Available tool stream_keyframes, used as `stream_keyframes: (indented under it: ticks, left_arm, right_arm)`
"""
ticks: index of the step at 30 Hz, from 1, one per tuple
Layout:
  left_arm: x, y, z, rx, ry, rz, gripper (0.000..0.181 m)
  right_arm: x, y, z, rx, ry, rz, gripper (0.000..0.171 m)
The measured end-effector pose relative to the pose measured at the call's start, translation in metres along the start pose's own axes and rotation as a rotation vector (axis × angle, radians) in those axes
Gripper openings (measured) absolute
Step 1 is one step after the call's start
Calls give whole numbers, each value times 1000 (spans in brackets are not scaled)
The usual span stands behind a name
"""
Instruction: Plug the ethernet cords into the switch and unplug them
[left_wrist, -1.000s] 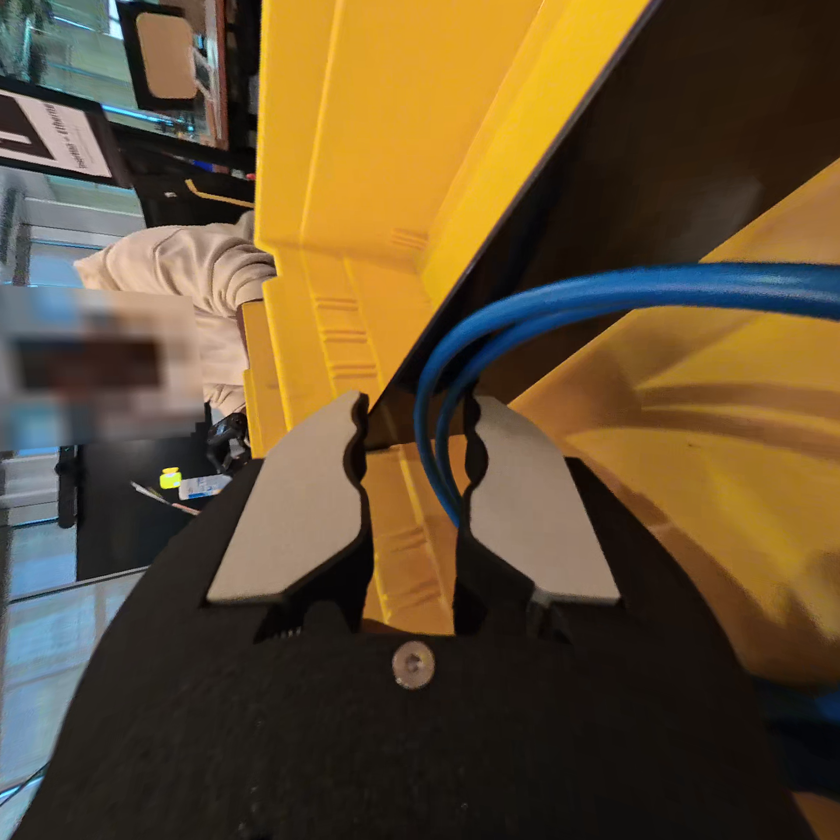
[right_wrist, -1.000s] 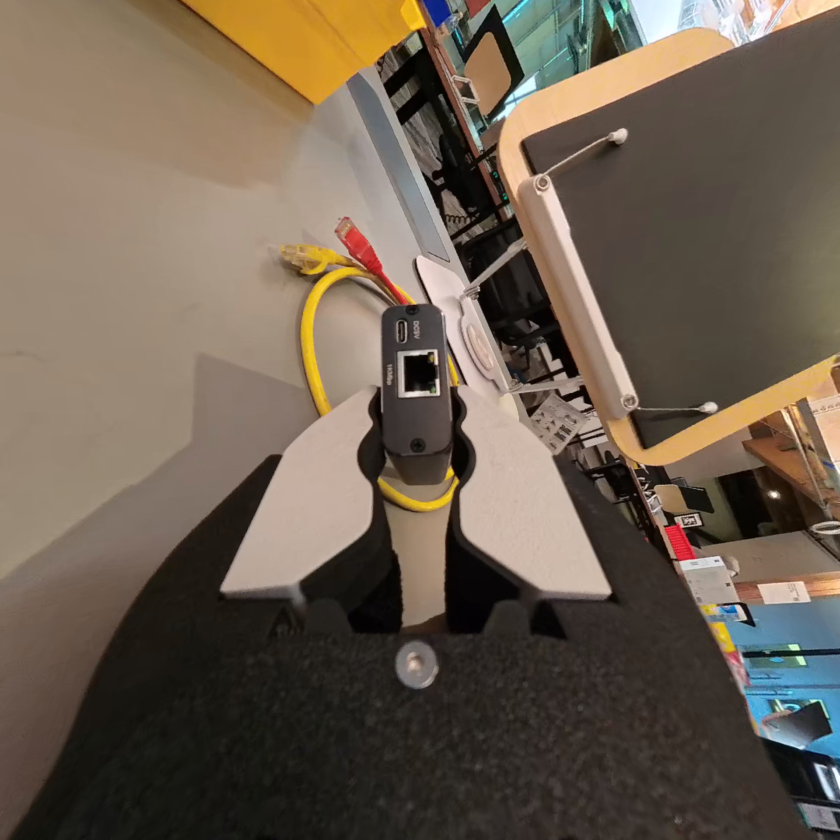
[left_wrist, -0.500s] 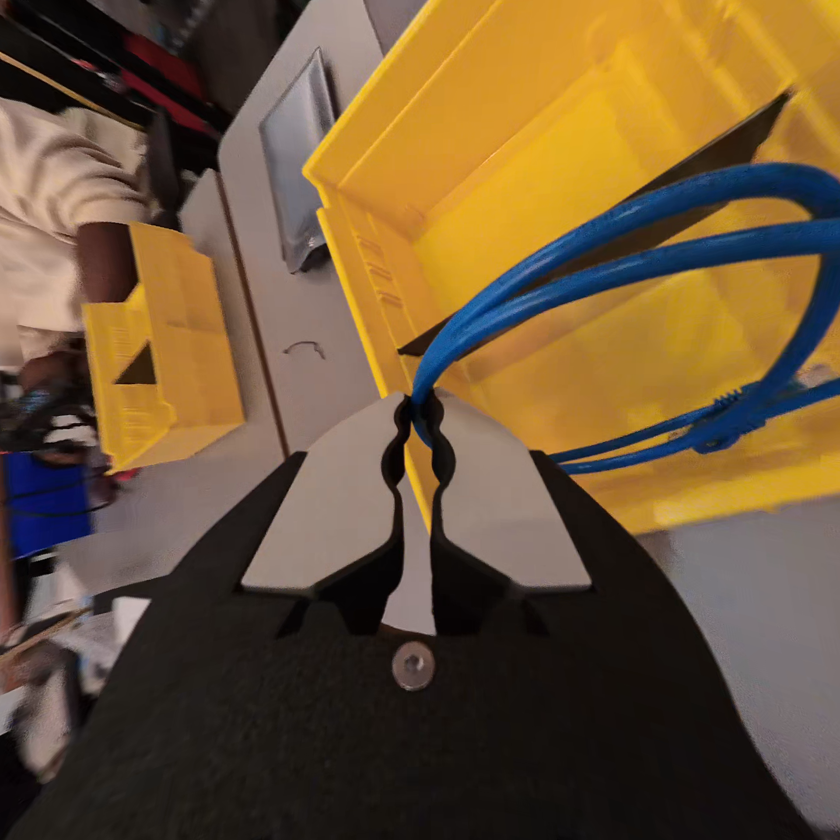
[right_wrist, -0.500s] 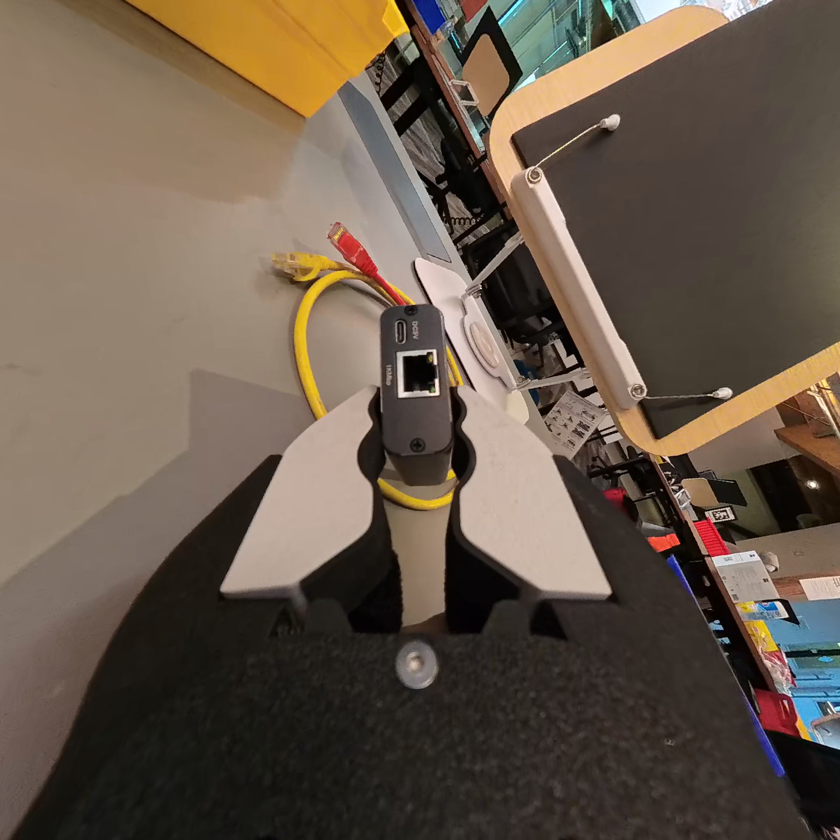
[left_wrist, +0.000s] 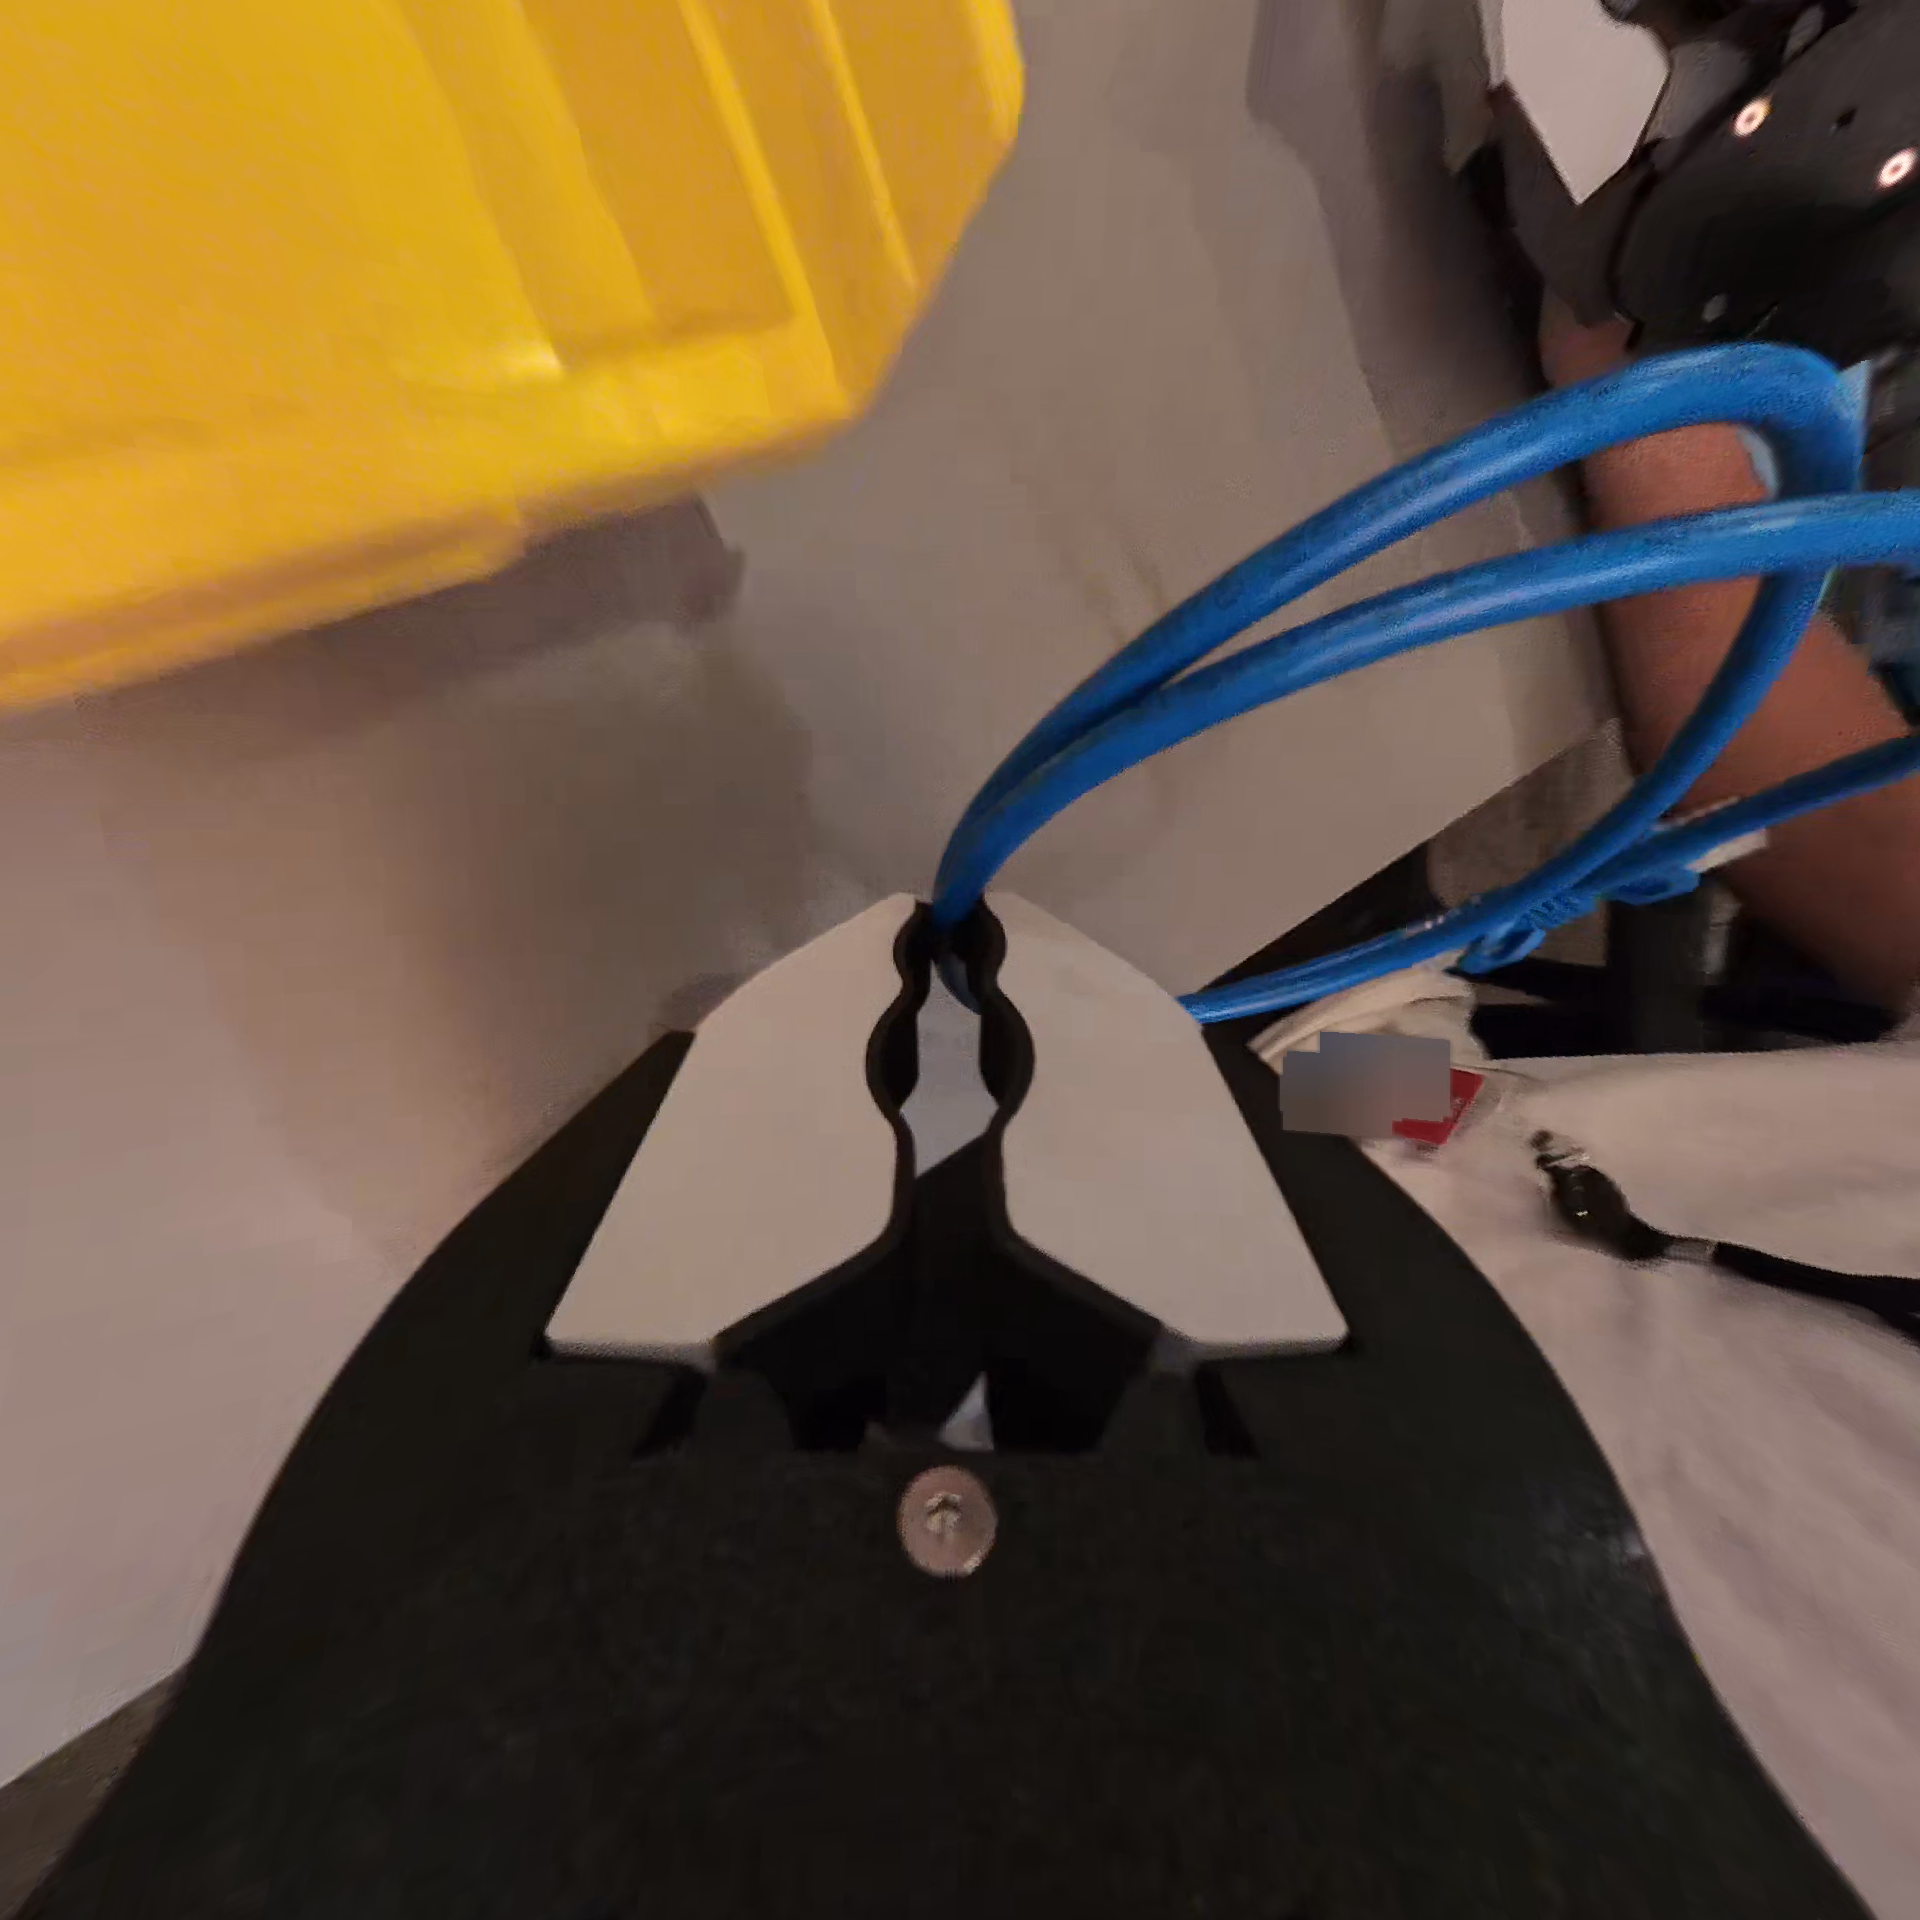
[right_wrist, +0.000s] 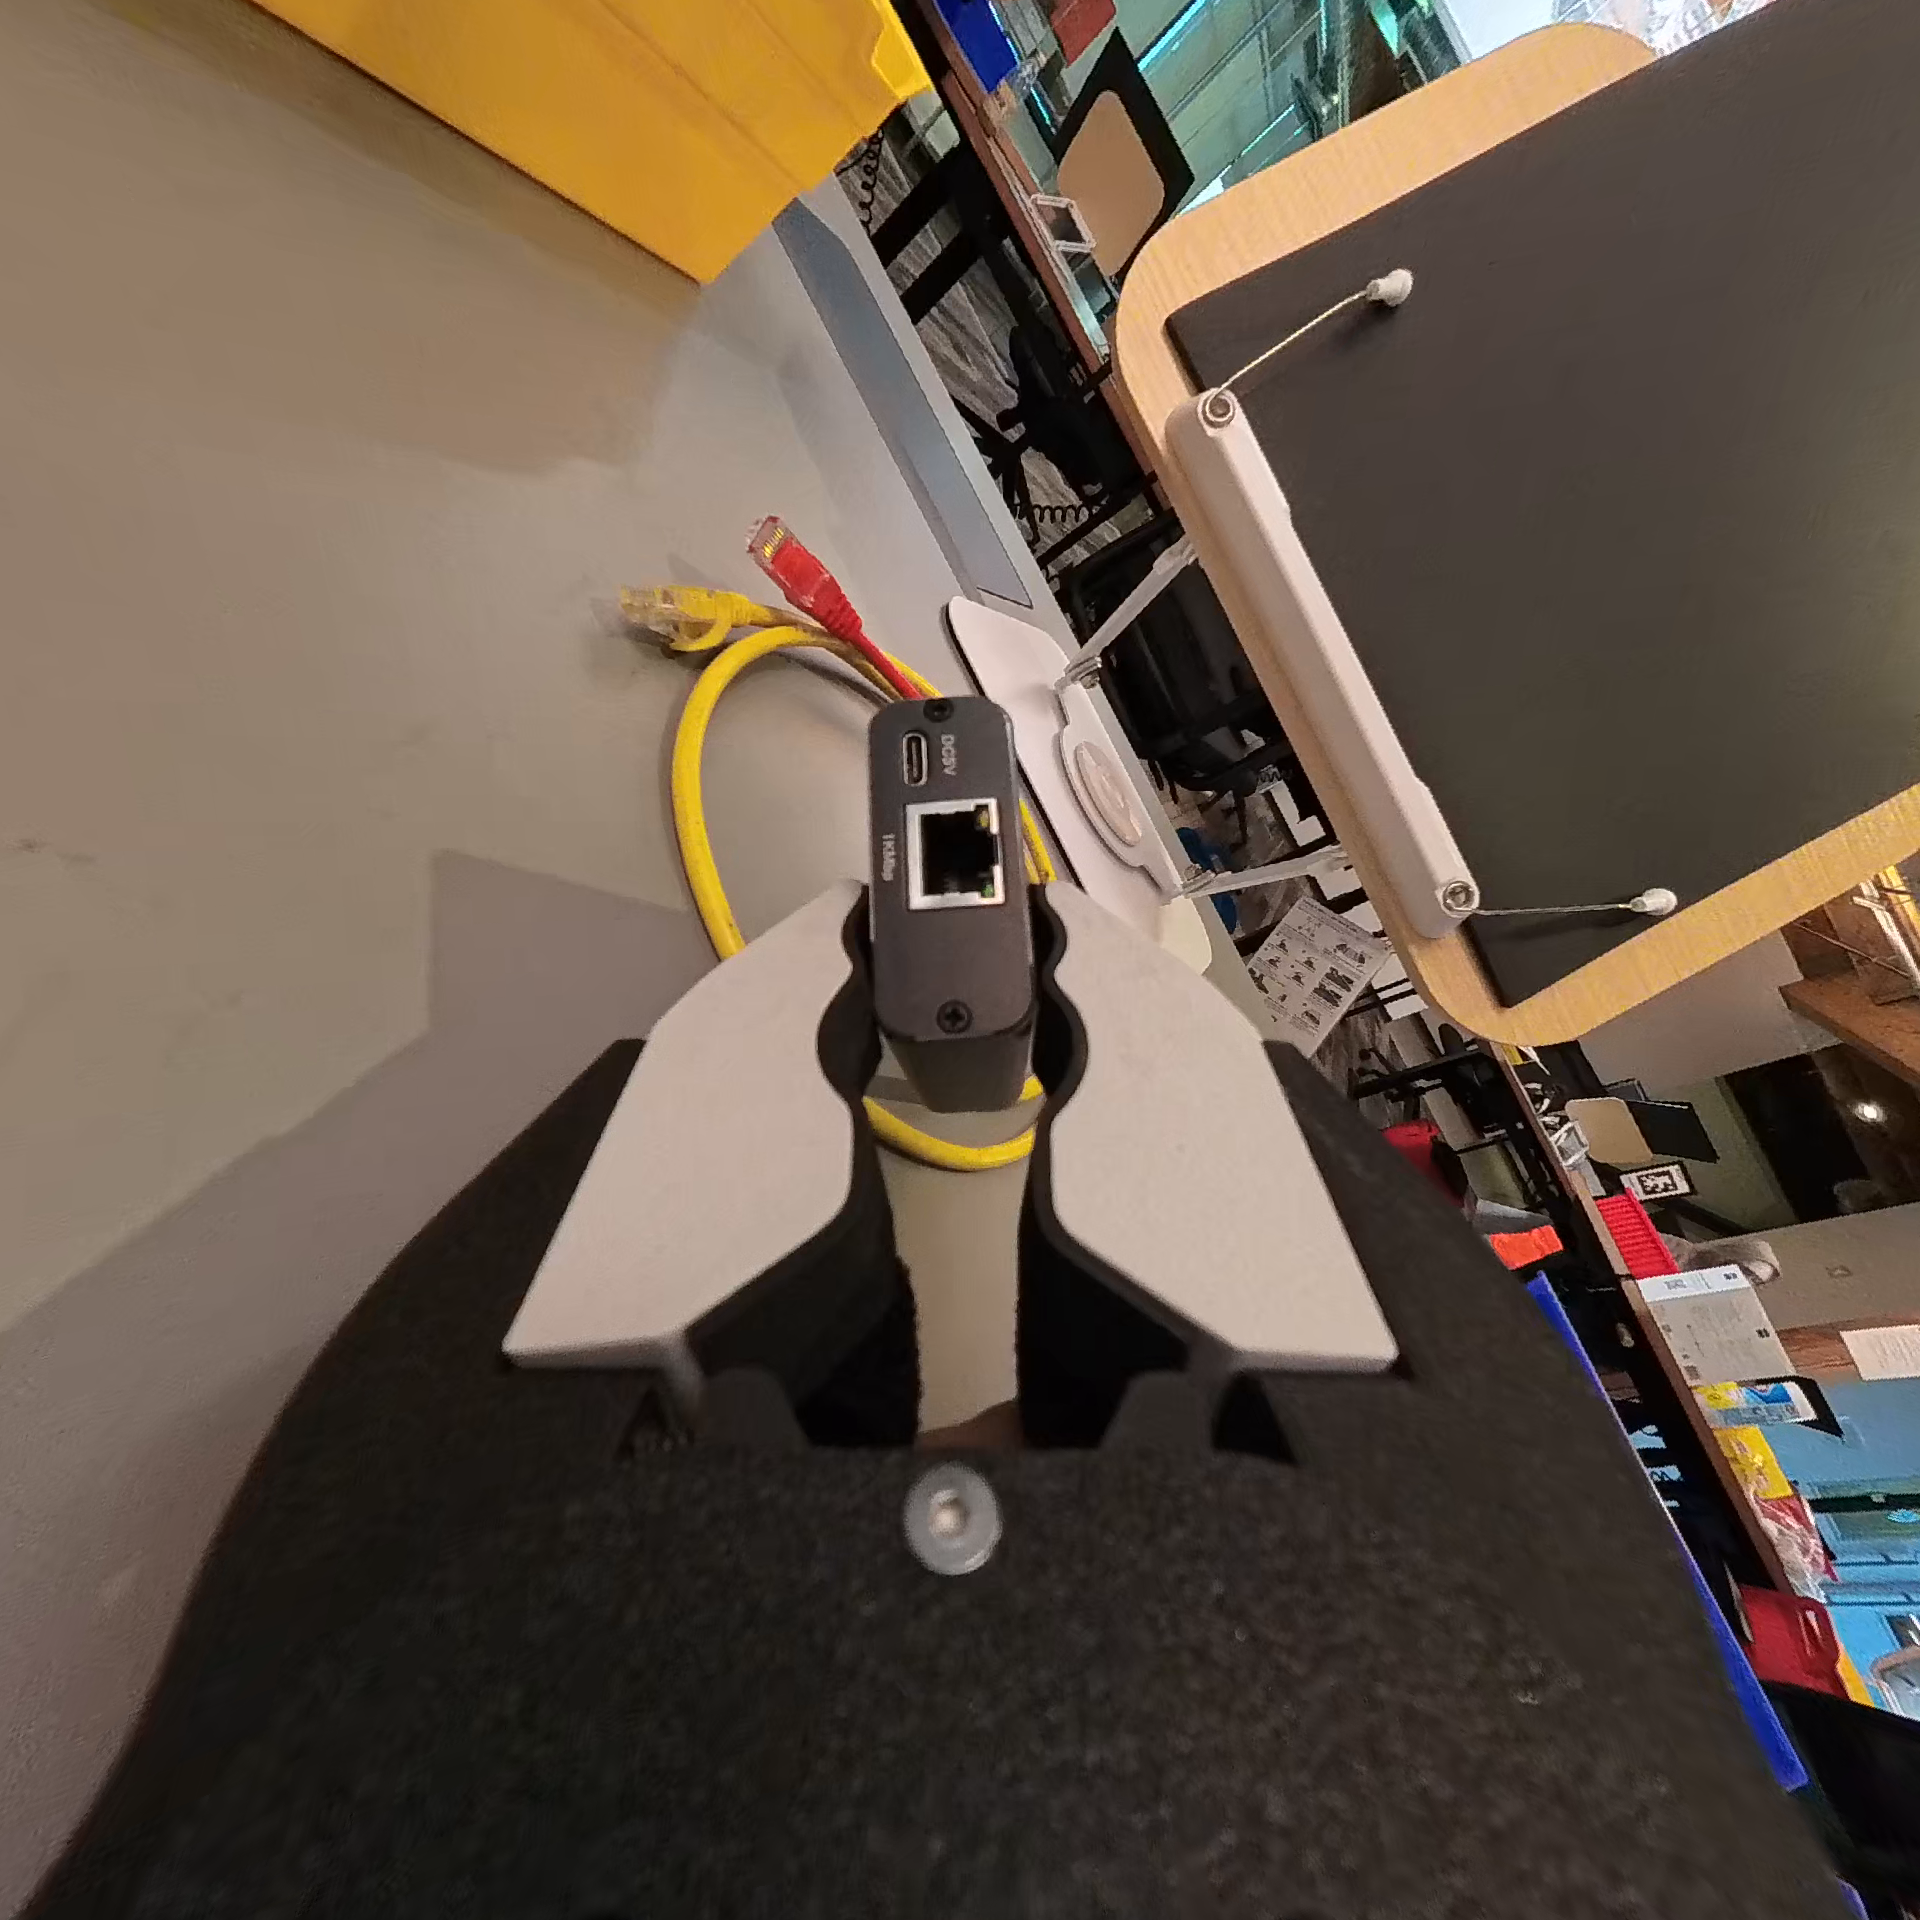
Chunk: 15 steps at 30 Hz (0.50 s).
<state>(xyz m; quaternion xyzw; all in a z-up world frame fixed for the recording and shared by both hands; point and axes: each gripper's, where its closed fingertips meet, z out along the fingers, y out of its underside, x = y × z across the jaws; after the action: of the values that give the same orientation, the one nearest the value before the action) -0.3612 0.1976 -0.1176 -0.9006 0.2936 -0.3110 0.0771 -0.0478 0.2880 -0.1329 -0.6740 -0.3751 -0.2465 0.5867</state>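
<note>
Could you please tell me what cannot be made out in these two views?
- Left wrist view: the blue cable runs past the right edge; its plugs near the frame edge are blurred. The yellow bin is motion-blurred.
- Right wrist view: the switch shows only its end face; other ports are hidden. The right hand-held gripper covers part of the yellow cable. Most of the red cable is hidden behind the switch.

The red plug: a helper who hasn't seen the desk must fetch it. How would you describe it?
On the grey table, beyond the black switch in the right tongs, a yellow cable loops. The red plug lies beside that cable's yellow plugs, the only red one.
</note>
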Motion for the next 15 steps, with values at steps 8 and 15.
stream_keyframes:
  ticks: [8, 15]
  left_arm:
    - [29, 17, 61, 112, 160, -208, 8]
    - [76, 38, 100, 258, 171, -272, 22]
  right_arm:
    - [-1, -1, 0, 4, -2, -12, 26]
    - [-1, -1, 0, 8, -4, -4, 26]
